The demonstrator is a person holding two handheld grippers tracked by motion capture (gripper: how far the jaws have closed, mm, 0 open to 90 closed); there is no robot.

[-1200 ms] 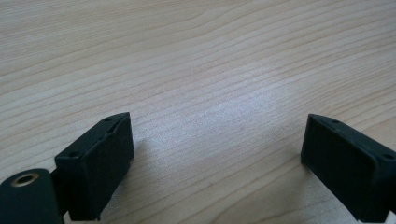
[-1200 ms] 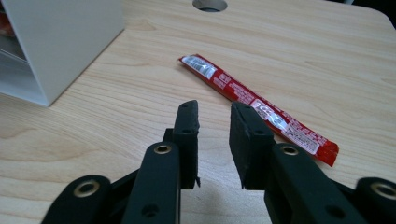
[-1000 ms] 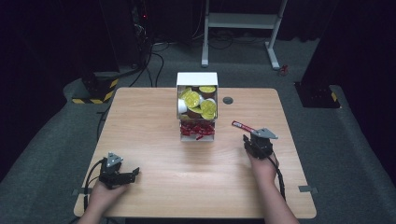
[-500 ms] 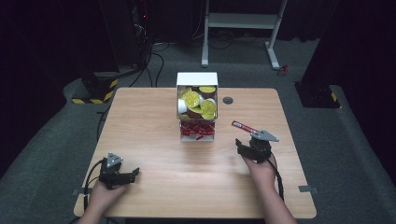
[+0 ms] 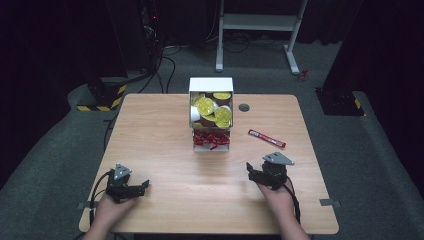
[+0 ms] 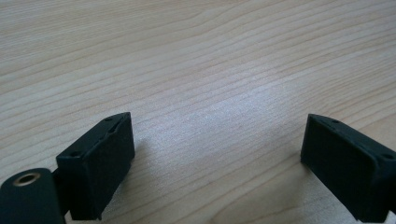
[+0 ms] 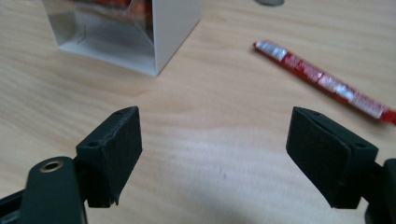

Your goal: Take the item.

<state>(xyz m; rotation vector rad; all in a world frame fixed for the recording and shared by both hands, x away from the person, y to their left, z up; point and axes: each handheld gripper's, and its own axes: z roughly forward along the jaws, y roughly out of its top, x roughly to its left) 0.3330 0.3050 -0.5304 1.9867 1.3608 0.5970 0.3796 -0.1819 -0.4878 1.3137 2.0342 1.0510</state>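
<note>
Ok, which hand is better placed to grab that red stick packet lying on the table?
Right. The right tool is open and nearer the red stick packet, which lies ahead of its jaws; the left tool sits across the table.

Both hands come in from the near edge. The left gripper [image 5: 131, 187] sits near-left, jaws spread wide. The right gripper [image 5: 260, 172] sits near-right, jaws likewise wide apart.

A light wooden table [image 5: 165, 125] with visible grain stands on grey carpet. Near its far middle sits a white box [image 5: 210, 114] holding yellow-lidded cups at the back and red wrappers at the front. Just right of the box lies 1 red stick packet [image 5: 267, 138]. A small round grey disc [image 5: 243, 107] sits beside the box's far end.
</note>
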